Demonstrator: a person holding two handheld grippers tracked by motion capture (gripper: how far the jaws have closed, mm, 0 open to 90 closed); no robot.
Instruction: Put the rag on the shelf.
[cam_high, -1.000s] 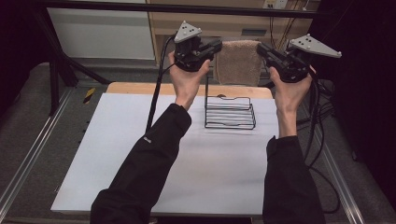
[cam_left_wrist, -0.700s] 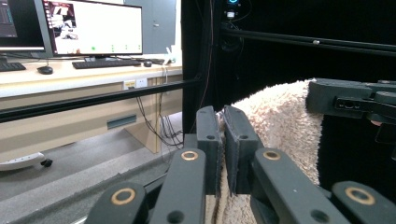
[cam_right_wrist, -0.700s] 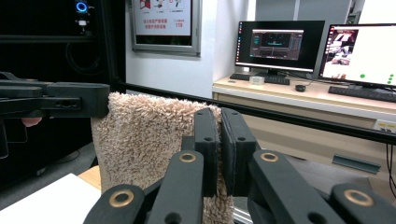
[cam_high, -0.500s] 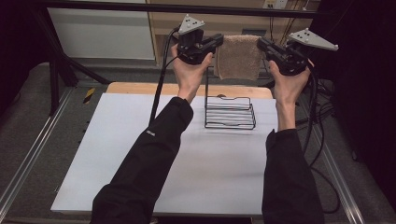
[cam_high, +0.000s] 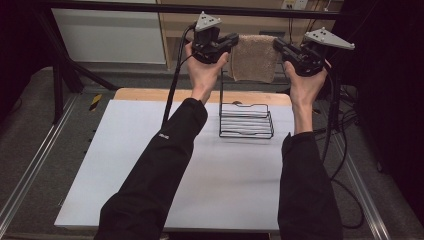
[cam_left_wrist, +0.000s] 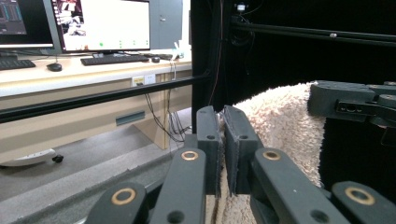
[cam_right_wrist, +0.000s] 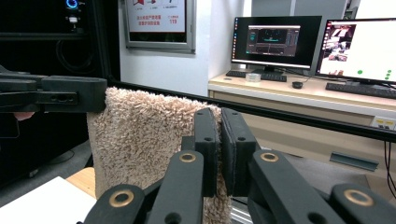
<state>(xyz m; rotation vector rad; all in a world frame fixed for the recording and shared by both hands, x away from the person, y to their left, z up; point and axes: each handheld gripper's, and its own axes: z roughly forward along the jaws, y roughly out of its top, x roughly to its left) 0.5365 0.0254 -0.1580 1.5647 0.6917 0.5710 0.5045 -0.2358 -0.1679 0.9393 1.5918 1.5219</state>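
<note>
A beige fluffy towel (cam_high: 255, 57) hangs stretched between my two grippers, beyond the far edge of the table and above a black wire rack (cam_high: 246, 120). My left gripper (cam_high: 234, 41) is shut on the towel's upper left corner and my right gripper (cam_high: 276, 45) on its upper right corner. In the left gripper view the jaws (cam_left_wrist: 223, 140) pinch the towel (cam_left_wrist: 280, 121), with the other gripper (cam_left_wrist: 350, 102) at its far end. The right gripper view has its jaws (cam_right_wrist: 220, 140) clamped on the towel (cam_right_wrist: 140, 135), which sags down from the opposite gripper (cam_right_wrist: 51, 95).
The wire rack stands on the white table (cam_high: 150, 165) near its wooden far edge (cam_high: 150, 94). A black frame bar (cam_high: 125, 7) crosses behind the hands. Cables (cam_high: 345, 125) trail off the table's right side. A desk with monitors (cam_right_wrist: 355, 44) and a keyboard (cam_left_wrist: 114, 59) lies beyond.
Both hands have carried the stretched towel a little farther away from the person, toward the back bar. The grips on both corners are unchanged.
</note>
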